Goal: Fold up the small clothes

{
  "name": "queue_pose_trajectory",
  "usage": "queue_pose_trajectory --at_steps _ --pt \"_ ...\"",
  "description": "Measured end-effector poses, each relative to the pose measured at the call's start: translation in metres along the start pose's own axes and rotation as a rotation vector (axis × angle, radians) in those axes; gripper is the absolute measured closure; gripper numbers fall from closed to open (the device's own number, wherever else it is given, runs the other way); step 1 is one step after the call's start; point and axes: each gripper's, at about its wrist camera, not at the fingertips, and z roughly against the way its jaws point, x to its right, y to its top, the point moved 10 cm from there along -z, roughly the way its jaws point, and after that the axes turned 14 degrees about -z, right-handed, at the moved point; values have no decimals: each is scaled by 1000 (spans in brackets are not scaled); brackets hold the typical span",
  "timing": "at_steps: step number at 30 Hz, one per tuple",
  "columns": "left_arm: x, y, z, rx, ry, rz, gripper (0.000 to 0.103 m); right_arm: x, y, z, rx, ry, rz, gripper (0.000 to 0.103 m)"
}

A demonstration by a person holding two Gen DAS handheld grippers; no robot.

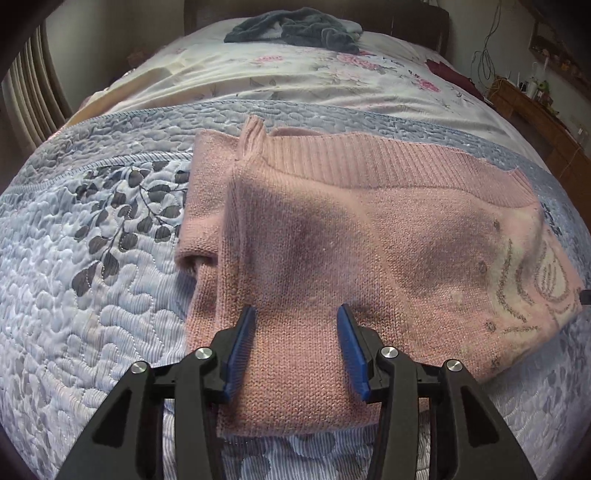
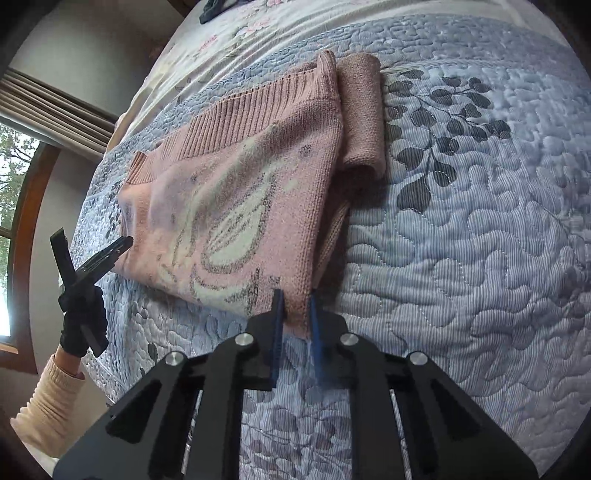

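The left gripper (image 1: 297, 332) hovers with its fingers wide apart over the near edge of the pink knit sweater (image 1: 332, 236), gripping nothing; the sweater lies flat on the blue quilted bedspread (image 1: 92, 277) ahead of those fingers. It looks well into the folding: the body is doubled over and a sleeve (image 1: 207, 192) is tucked beneath at the fingers' left, so a last fold or tidy seems left. The right gripper (image 2: 297, 306) has its fingers narrowed onto the sweater's corner. Beyond the left fingers, far up the bed, a dark grey garment (image 1: 295, 27) waits, well clear; nothing obstructs the sweater.
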Motion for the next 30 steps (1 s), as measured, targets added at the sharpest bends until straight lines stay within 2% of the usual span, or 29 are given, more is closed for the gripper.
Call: queue_pose_trajectory --at_steps 4,11,15,17,19,23,30 --pt "0 -2 -4 -8 9 -5 56 14 -6 -23 -25 -66 3 91" --pt "-1 -1 -5 -11 8 -5 55 21 -7 -31 -27 -46 -33 89" --pt "3 6 1 -19 13 9 55 14 -2 -22 -25 -27 -33 80" --pt "8 17 10 15 -17 30 55 11 6 -11 6 -20 -27 75" --pt "15 31 19 52 -22 23 55 11 17 -1 39 -9 -34 56" --pt "33 60 18 84 -45 -1 53 12 42 5 58 17 -66 51" --pt "44 83 -21 40 -68 17 52 22 74 -23 -1 66 -159 50"
